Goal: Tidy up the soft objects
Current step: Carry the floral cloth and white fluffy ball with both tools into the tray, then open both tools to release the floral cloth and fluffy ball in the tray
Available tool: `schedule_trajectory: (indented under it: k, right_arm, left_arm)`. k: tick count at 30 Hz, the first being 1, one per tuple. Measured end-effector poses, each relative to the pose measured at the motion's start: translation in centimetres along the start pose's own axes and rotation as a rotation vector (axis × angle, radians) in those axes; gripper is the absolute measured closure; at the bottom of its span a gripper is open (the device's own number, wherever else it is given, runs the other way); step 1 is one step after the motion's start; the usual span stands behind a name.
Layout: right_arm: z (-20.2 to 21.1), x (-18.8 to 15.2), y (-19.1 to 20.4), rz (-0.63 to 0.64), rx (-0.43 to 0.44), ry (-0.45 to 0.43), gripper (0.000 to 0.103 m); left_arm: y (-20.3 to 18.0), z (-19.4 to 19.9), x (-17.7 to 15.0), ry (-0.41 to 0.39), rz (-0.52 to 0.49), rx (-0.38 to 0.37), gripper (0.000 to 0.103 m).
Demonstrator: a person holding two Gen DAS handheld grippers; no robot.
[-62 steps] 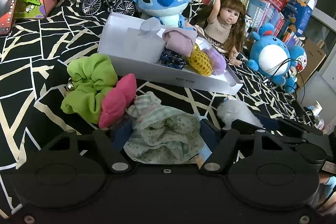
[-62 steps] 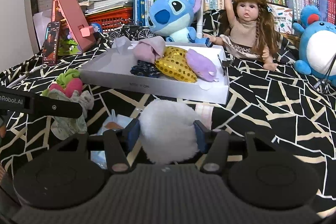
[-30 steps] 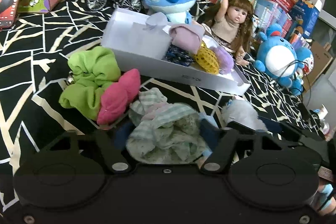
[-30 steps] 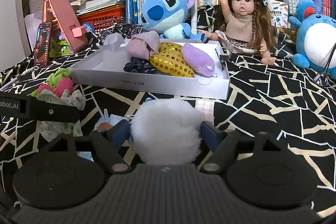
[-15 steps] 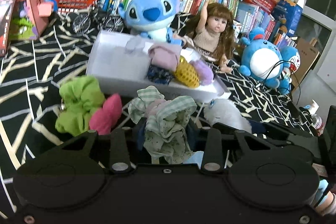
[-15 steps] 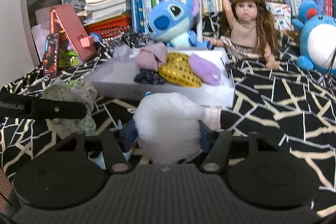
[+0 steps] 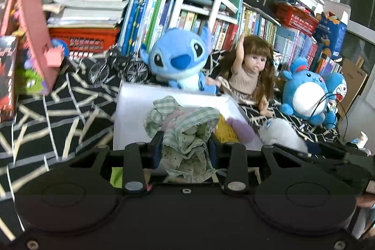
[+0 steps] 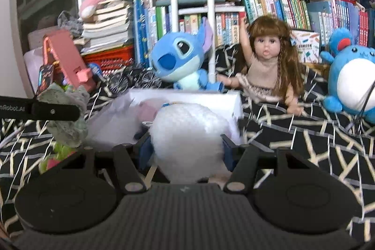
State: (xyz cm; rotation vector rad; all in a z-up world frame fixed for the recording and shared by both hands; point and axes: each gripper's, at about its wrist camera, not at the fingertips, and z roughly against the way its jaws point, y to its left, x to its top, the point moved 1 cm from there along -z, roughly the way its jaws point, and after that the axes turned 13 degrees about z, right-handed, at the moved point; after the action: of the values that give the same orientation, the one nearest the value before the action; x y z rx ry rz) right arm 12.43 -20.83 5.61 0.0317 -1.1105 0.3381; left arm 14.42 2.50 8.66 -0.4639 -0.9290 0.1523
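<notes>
My two wrist cameras look forward along their fingers, tilted slightly down, close over the white box [image 7: 131,114], which looks motion-blurred. Both share the blue plush [image 7: 180,62] [image 8: 178,57], doll [image 7: 252,72] [image 8: 267,62] and bookshelf [image 8: 269,6].

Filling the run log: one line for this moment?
left gripper: shut on green checked scrunchie | right gripper: shut on white fluffy pompom | white box: ahead
</notes>
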Motion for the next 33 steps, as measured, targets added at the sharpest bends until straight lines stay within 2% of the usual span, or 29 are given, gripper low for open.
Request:
schedule_trajectory:
  k: [9,13,18,21,23,33]
  right_arm:
    - [-5.1,5.7,-3.7,-0.051,0.003,0.04,0.04]
    - [-8.1,6.8,-4.7,-0.079,0.012,0.085,0.04]
    - [-11.8,6.8,-5.5,-0.104,0.005,0.166,0.04]
    - [-13.6,6.4,-6.0,-0.133,0.005,0.206,0.04]
    - [-14.6,6.1,-6.3,-0.148,0.007,0.226,0.04]
    - [-17.6,5.2,-6.5,-0.158,0.002,0.288,0.04]
  left_arm:
    - [-1.0,-4.8,7.0,0.018,0.031,-0.013,0.066]
    - [-1.0,-8.4,8.9,0.07,0.049,-0.006,0.066]
    - [-0.6,-12.8,9.8,0.105,0.089,0.043,0.066]
    - [-0.4,-14.6,9.9,0.099,0.074,0.025,0.066]
    - [-0.2,-15.9,9.9,0.125,0.089,0.049,0.066]
    - [0.9,-18.9,8.8,0.179,0.128,0.091,0.066]
